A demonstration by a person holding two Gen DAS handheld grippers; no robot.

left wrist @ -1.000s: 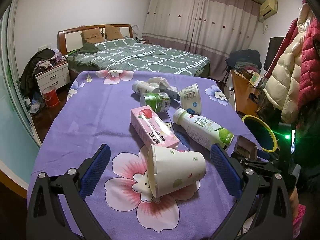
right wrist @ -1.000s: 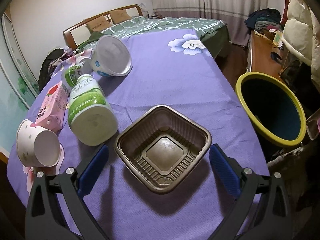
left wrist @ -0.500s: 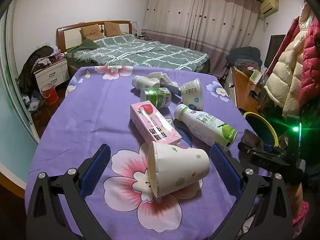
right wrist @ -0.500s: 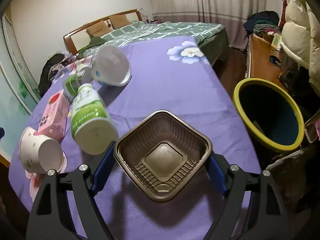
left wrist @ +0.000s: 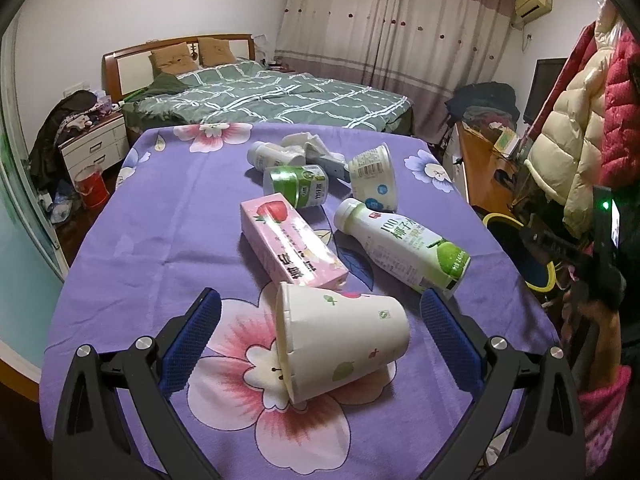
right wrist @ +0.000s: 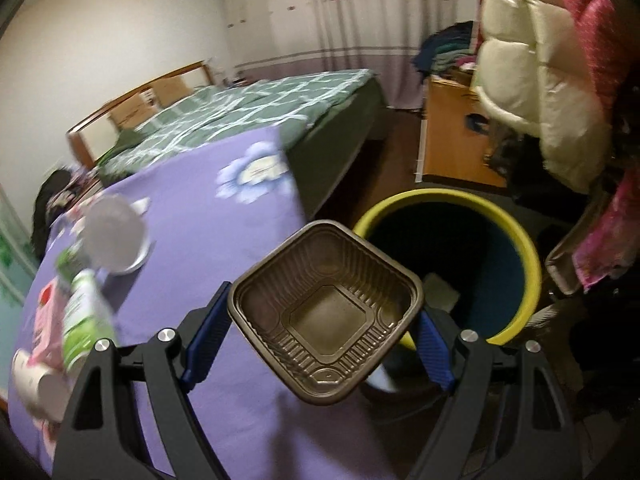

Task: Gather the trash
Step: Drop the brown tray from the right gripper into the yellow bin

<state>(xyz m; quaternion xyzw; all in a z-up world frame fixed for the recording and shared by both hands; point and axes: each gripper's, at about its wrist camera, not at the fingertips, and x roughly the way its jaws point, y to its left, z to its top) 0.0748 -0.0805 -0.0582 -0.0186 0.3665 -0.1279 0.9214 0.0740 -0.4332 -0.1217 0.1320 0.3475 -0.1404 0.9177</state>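
Right gripper [right wrist: 324, 334] clamps one tray [right wrist: 325, 310]; left gripper [left wrist: 320, 338] wide around one cup [left wrist: 340, 336]; three bottles.

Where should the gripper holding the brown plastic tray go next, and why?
Probably a little further sideways, over the yellow-rimmed dark bin, then let go. The right gripper grips the square brown plastic tray, which is lifted off the purple flowered tablecloth but only partly overlaps the bin's opening.
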